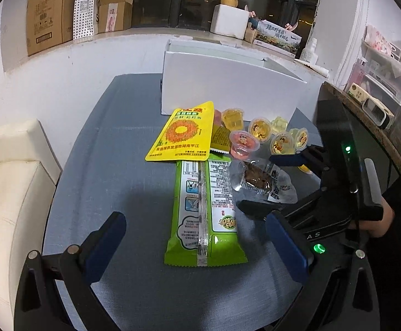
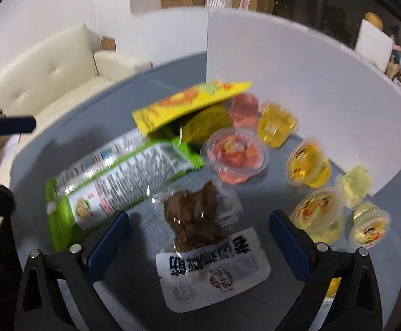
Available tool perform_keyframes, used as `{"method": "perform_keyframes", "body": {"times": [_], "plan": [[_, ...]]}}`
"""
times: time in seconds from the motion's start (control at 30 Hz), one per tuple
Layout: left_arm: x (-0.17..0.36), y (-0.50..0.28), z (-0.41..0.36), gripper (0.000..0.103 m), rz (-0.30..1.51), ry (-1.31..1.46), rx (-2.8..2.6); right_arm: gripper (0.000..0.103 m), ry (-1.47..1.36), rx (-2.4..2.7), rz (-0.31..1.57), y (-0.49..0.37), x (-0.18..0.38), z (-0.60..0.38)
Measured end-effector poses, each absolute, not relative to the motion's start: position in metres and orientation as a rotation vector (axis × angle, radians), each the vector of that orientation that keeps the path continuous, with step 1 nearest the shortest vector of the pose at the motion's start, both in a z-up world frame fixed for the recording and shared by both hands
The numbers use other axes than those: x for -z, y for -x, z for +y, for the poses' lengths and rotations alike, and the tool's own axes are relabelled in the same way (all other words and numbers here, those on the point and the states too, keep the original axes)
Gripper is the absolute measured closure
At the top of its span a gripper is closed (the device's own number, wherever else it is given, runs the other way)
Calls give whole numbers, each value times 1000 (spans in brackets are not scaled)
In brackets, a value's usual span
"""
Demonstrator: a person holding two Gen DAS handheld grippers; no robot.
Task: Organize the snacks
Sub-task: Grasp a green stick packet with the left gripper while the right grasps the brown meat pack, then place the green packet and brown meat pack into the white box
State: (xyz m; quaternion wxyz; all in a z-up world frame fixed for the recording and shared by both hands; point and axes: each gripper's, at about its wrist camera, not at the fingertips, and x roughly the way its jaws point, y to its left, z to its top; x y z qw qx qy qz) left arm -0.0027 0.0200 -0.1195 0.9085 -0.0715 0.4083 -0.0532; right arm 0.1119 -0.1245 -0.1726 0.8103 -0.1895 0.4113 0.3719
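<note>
A green snack packet (image 1: 206,212) lies face down on the blue-grey table (image 1: 117,165), between the open fingers of my left gripper (image 1: 197,237). A yellow packet (image 1: 184,135) leans over its far end. A clear packet of brown dried meat (image 2: 200,234) lies between the open fingers of my right gripper (image 2: 200,229), which also shows in the left wrist view (image 1: 266,182) at the right. Several jelly cups, pink (image 2: 236,157) and yellow (image 2: 308,165), stand behind it. A white box (image 1: 228,82) stands at the back.
A cream sofa (image 1: 10,182) borders the table on the left. A windowsill behind holds cardboard boxes (image 1: 48,11). A shelf unit with small items (image 1: 379,88) stands at the right.
</note>
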Motion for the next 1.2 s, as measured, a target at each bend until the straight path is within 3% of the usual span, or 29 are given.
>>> {"method": "perform_keyframes", "body": {"times": [0.07, 0.27, 0.9, 0.97, 1.0, 1.2], "plan": [[122, 2, 20, 0, 849, 148, 109, 27, 392, -808, 865, -110, 171, -125], [126, 0, 19, 0, 862, 149, 114, 39, 322, -809, 863, -106, 165, -137], [166, -60, -11, 0, 988, 90, 49, 39, 18, -652, 700, -58, 86, -243], [165, -58, -11, 14, 981, 73, 23, 39, 12, -651, 705, -58, 86, -242], [162, -55, -12, 37, 968, 57, 17, 39, 12, -654, 706, -58, 87, -240], [154, -36, 1, 40, 949, 135, 80, 39, 32, -666, 699, -54, 88, -233]]}}
